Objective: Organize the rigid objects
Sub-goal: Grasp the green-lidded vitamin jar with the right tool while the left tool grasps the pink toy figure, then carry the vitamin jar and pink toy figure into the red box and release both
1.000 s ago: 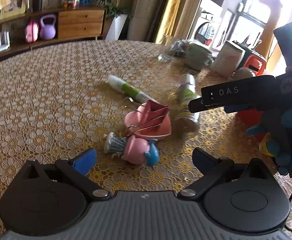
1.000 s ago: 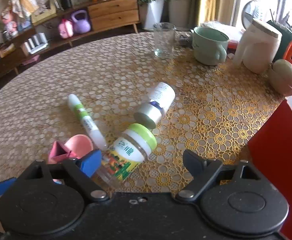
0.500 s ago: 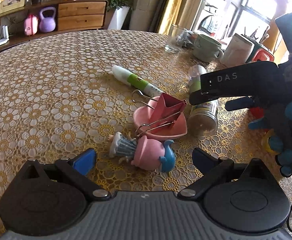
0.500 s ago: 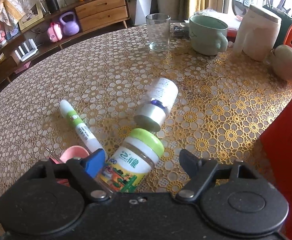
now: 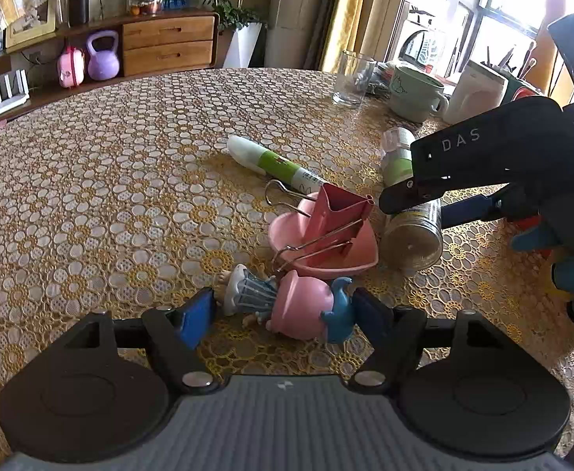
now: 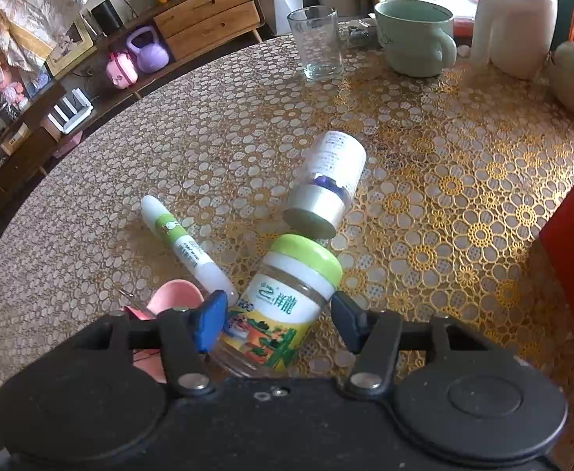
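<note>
Left wrist view: our left claw (image 5: 283, 310) closing round doll (image 5: 287, 306) lying on table (image 5: 90, 180); pads not yet pressing. Light, hard, lumpy; we grip pink body.

Right wrist view: our right claw (image 6: 277, 316) closing round jar (image 6: 279, 306) lying on table; gap remains. Glass: slick, breakable, rolls; we grip mid-body.

left gripper (image 5: 283, 312) jaws closing, toy figure (image 5: 287, 302) lying between them, pads not pressing | just ahead: pink dish (image 5: 287, 233) holding binder clip (image 5: 338, 212) | ahead-right: right gripper (image 5: 436, 196) over lying jar (image 5: 412, 231); farther ahead: glue stick (image 5: 267, 161)
</note>
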Motion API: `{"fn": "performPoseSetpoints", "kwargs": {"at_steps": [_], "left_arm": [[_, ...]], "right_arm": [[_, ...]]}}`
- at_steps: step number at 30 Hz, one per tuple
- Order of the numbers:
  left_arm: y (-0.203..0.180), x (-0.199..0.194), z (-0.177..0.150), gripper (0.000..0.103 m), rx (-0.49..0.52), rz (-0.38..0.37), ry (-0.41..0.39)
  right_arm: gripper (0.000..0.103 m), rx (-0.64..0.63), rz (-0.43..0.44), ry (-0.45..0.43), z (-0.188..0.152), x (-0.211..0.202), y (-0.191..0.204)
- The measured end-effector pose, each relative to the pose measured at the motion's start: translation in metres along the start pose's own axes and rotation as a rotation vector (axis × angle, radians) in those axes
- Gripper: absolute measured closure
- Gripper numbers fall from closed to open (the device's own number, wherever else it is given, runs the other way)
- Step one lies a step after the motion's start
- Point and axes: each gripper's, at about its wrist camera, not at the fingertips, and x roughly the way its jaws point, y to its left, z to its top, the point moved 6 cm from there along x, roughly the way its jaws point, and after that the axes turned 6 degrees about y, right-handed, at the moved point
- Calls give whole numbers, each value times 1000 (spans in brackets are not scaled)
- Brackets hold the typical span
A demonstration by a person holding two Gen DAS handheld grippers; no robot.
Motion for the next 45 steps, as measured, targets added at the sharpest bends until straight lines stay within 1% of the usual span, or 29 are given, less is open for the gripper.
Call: {"fn": "performPoseSetpoints", "kwargs": {"at_steps": [2,3,6,9,15,19,24,30,38,45], "left_arm": [[0,-1,0,27,-3,5,1],[0,-1,-1,27,-10,4,2],[1,-6,-2,27,-32,-11,7],[0,-11,-5,27,-44,-8,12],[-3,-28,-8,27,-72,-13,16],[-11,-39,-8,27,-94,-30,18],[-30,-58,-8,27,-77,-43,4],[-56,-79,-2,27,-54,-60,-2],[-96,-102,20,27,-19,-92,-24],[-149,-114,46,27,52,-98,-37]], "right_arm": [[50,5,8,-2,-2,-2,-2],[54,3,12,-4,-3,-4,-3],[54,0,25,1,-7,-8,-7],[55,-8,34,4,-14,-14,-13],[60,-38,65,-7,-27,-42,-19],[64,-61,90,-14,-37,-61,-24],[64,-75,119,-23,-50,-86,-32],[64,-58,151,-63,-55,-117,-44],[64,-55,169,-160,-39,-166,-63],[64,-37,166,-237,-20,-199,-91]]}}
